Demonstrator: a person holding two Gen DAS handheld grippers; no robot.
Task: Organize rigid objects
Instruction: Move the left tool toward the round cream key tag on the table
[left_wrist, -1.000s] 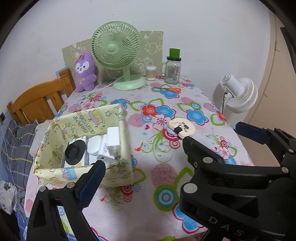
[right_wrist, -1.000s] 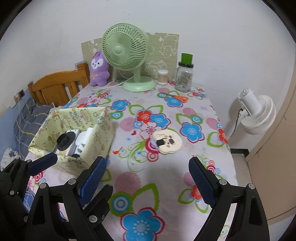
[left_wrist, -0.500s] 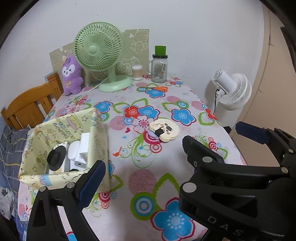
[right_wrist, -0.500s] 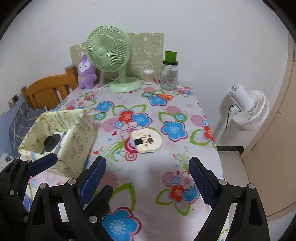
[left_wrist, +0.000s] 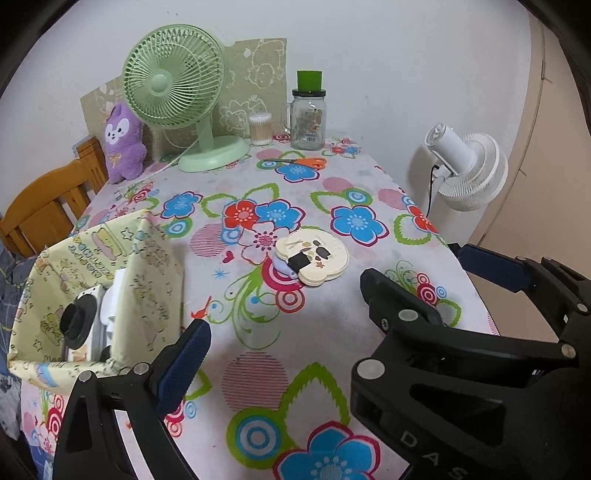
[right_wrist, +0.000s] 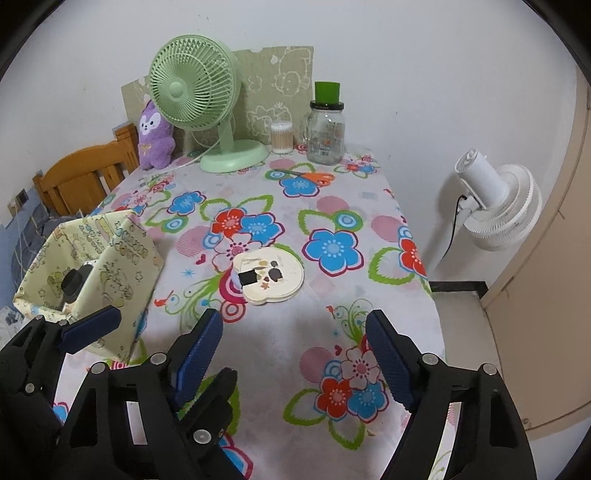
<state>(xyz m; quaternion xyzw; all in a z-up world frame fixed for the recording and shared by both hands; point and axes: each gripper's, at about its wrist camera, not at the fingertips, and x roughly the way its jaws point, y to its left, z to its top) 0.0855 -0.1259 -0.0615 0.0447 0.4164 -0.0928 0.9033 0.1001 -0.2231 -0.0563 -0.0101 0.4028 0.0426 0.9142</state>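
Floral cloth covers the table (right_wrist: 332, 332) beneath me, and most of its near half lies bare under both my grippers. My right gripper (right_wrist: 295, 354) hangs over that bare stretch with nothing between its blue pads; its jaws are closing but stand wide apart. My left gripper (left_wrist: 332, 291) is spread wide as well, one finger low at seven o'clock in its view and the other out past the table's right edge at three o'clock, nothing held.

From the right wrist view, the cream bear-shaped compact (right_wrist: 269, 275) lies flat at twelve o'clock of my right gripper, apart from the pads, a small black piece (right_wrist: 247, 277) resting on its left side. The yellow printed fabric bin (right_wrist: 92, 266) stands at nine o'clock, close to the table's left edge, with a white camera (right_wrist: 72, 284) inside it; white items beside the camera show in the left wrist view.

Along the far edge, against the wall, stand a green fan (right_wrist: 207, 107), a purple plush (right_wrist: 153, 134), a cotton swab tub (right_wrist: 282, 137) and a glass jar (right_wrist: 327, 129); orange-handled scissors (right_wrist: 310, 176) lie just before them. Beyond the right edge stands a white floor fan (right_wrist: 498, 206).
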